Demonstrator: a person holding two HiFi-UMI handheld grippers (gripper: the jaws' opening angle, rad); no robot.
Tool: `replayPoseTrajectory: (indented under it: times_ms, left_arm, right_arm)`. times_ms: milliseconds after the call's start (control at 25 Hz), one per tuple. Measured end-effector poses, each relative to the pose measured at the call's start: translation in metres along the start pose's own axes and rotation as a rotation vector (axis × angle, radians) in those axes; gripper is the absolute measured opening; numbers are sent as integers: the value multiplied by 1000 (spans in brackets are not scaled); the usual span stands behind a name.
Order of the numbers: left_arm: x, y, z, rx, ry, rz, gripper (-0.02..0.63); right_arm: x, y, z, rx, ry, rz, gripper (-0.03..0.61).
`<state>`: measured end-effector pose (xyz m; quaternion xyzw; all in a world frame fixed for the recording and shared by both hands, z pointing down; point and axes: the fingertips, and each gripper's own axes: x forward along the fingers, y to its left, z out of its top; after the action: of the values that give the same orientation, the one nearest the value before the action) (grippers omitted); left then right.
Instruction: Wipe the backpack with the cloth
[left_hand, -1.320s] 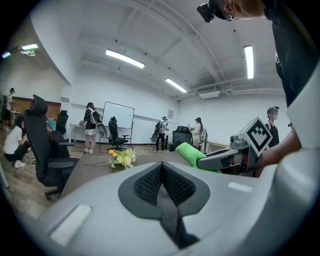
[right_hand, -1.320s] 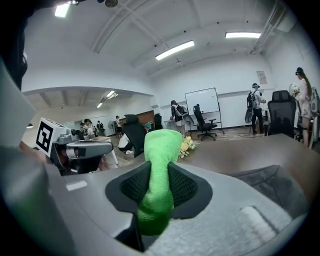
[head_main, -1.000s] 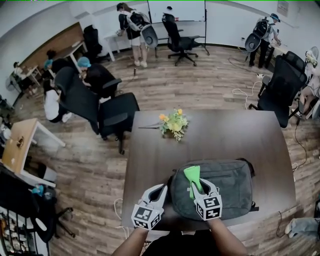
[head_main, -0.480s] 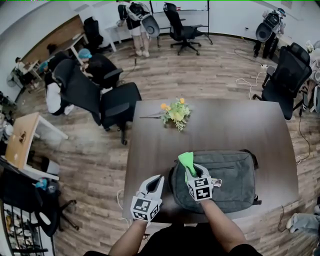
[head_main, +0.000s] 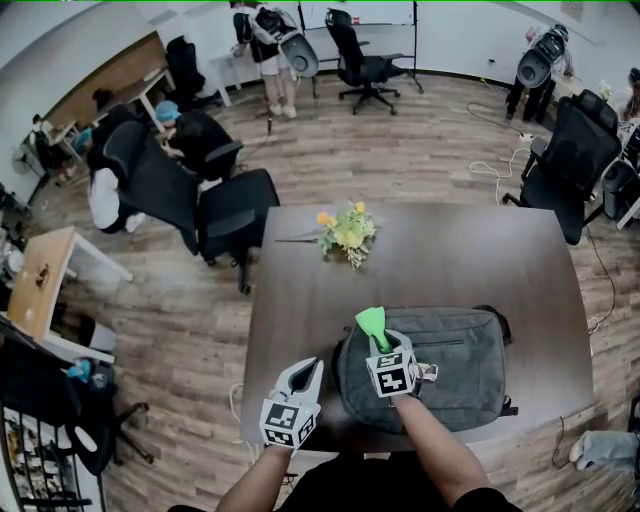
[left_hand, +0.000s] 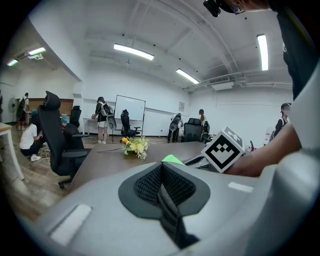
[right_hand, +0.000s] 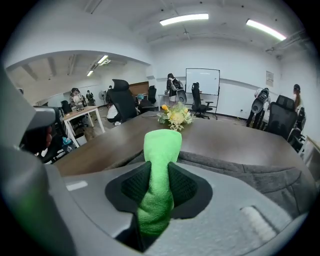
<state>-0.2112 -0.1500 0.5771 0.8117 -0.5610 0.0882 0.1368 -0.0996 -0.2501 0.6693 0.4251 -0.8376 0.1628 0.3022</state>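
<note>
Compared with one second ago, the right gripper (head_main: 383, 348) stands closer to the far left corner of the grey fabric backpack (head_main: 455, 365), while before it was over the near left part. The backpack lies flat on the dark brown wooden table (head_main: 440, 260), at the near edge, and it does not seem to change its place.

The jaws of the right gripper are clenched on the bright green soft cloth (right_hand: 162, 150). A folded end of the cloth sticks out past them and points toward the bunch of yellow flowers (head_main: 347, 232). In the head view, this end lies over the far left edge of the backpack. Whether it really presses on the fabric, I cannot tell.

The left gripper (head_main: 308, 372) stays just beside the backpack on the left. Its jaws are pressed together with nothing between them.

I judge that one wiping stroke along the left part is going on, and most of the backpack's top is not yet covered.
</note>
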Motion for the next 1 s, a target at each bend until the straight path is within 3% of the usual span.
replayPoseTrajectory:
  times_ms: [160, 680, 1000]
  left_arm:
    - [5, -1, 2, -3, -2, 0, 18]
    - [19, -23, 5, 6, 1, -50, 18]
    - [27, -36, 1, 9, 14, -78, 18]
  right_arm:
    - [-5, -19, -2, -72, 14, -59, 106]
    - [-23, -96, -31, -93, 141, -197, 107]
    - [-46, -138, -41, -109, 164, -264, 109]
